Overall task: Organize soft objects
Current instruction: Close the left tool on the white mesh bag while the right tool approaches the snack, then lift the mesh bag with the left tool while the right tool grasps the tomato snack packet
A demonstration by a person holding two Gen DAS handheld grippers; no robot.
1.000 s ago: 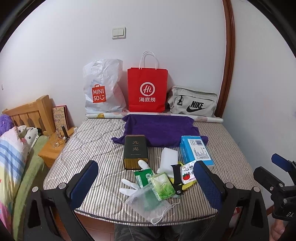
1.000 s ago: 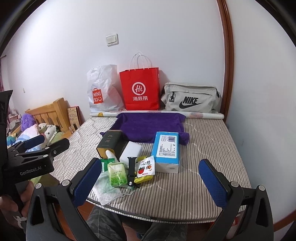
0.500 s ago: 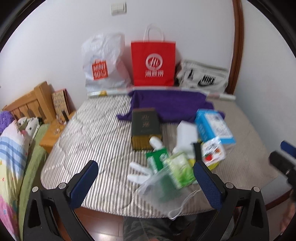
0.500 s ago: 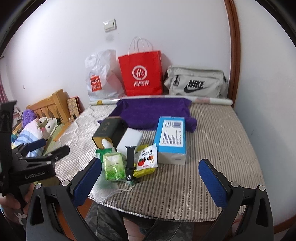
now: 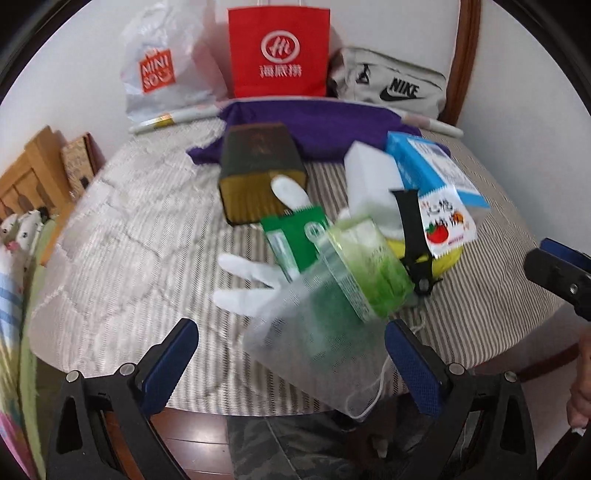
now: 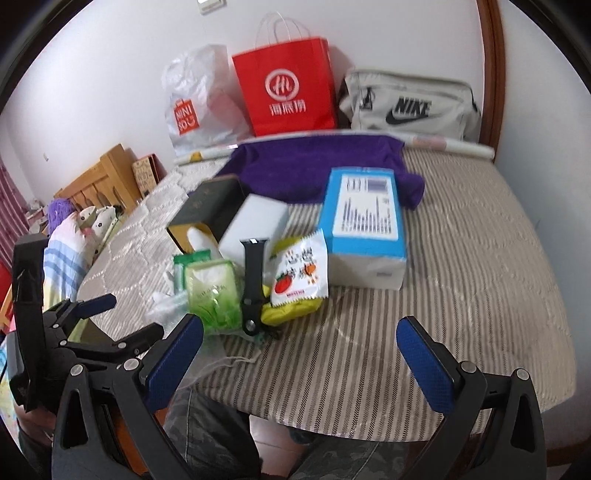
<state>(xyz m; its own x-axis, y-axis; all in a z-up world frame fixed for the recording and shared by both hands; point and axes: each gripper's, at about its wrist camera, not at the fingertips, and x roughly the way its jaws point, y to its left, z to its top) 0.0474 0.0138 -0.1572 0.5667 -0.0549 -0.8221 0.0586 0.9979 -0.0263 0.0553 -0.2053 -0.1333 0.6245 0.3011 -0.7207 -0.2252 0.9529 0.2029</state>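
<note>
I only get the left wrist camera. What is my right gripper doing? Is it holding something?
Observer: No. The right gripper is open and empty, pointing at the near edge of the bed.
Operator: Is anything on the wall over the red bag?
Observer: Yes, a light switch, up and left of the red bag.
Operator: What's next to the wooden headboard?
Observer: A purple fluffy thing lies beside the wooden headboard. I cannot tell what it is.
</note>
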